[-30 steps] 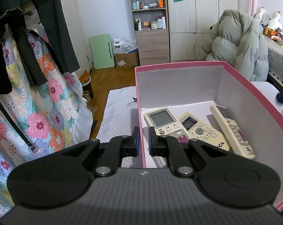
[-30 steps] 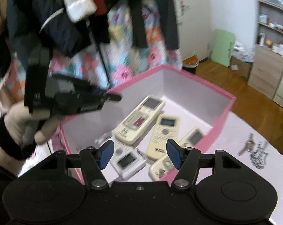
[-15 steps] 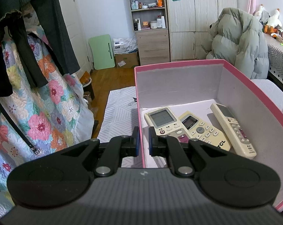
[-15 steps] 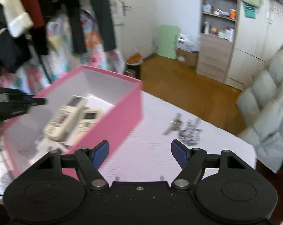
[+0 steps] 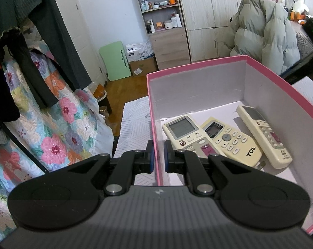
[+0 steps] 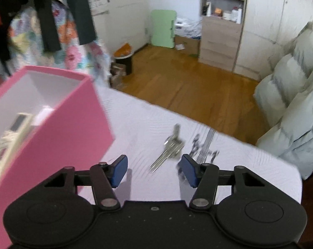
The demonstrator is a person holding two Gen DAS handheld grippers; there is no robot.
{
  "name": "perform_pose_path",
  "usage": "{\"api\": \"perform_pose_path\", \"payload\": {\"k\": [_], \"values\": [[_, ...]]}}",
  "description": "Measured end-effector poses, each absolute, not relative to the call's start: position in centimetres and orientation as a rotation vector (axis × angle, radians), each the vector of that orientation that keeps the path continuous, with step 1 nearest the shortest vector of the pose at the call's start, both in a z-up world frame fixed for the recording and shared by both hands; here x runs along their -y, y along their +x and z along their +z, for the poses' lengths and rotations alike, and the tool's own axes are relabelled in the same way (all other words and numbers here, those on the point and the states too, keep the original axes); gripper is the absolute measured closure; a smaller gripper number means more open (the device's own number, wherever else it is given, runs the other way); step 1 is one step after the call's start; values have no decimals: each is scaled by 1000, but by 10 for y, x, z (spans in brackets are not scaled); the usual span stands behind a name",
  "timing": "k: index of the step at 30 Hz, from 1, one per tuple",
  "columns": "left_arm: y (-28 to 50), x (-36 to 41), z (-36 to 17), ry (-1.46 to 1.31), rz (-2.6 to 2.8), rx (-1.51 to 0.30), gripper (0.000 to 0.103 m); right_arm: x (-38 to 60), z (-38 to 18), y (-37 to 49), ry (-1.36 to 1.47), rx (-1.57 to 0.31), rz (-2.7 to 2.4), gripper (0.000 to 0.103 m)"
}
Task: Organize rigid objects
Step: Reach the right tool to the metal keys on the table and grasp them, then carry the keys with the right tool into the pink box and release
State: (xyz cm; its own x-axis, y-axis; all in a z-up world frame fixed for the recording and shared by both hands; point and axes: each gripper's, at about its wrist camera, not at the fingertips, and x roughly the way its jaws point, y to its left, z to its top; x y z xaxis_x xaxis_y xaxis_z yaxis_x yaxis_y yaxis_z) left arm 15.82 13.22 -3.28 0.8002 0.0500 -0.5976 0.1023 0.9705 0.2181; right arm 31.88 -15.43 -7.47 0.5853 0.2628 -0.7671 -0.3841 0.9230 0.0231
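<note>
One bunch of keys [image 6: 169, 149] lies on our white cloth [image 6: 139, 128], at twelve o'clock from the right gripper [image 6: 154, 171], whose empty jaws are closing; our left gripper [image 5: 158, 157] pinches the pink box [image 5: 198, 70] wall, three remotes [image 5: 229, 139] inside

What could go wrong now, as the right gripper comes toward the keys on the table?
1. The keys lie flat on the white cloth; the closing right gripper may pinch cloth or slide off the thin metal.
2. The left gripper is shut on the pink box wall; a tug could shift the remotes inside.
</note>
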Motion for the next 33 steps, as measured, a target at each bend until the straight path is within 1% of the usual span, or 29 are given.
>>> {"api": "perform_pose_path", "payload": {"k": [2,3,4,8,9,10,12,24,33], "values": [[159,-134,-33,236,-32,-644,96,153,-82,330,-147,-860,343,45],[160,-135,-33,231,-34,-644,96,154,-86,336,-138,-869,338,54],[160,-135,-33,225,-35,-645,96,154,-91,341,-127,-894,335,70],[159,-136,-34,228,-34,-645,96,161,-89,340,-61,-865,329,83],[159,-136,-34,223,-35,-645,96,163,-87,338,-48,-850,327,91],[159,-136,-34,223,-34,-645,96,166,-83,336,-25,-844,334,95],[159,-135,-35,222,-35,-644,96,173,-79,331,40,-839,361,99],[158,-135,-35,211,-36,-644,96,179,-35,275,89,-752,417,99],[158,-137,-35,194,-44,-642,95,176,25,220,71,-612,464,99]]}}
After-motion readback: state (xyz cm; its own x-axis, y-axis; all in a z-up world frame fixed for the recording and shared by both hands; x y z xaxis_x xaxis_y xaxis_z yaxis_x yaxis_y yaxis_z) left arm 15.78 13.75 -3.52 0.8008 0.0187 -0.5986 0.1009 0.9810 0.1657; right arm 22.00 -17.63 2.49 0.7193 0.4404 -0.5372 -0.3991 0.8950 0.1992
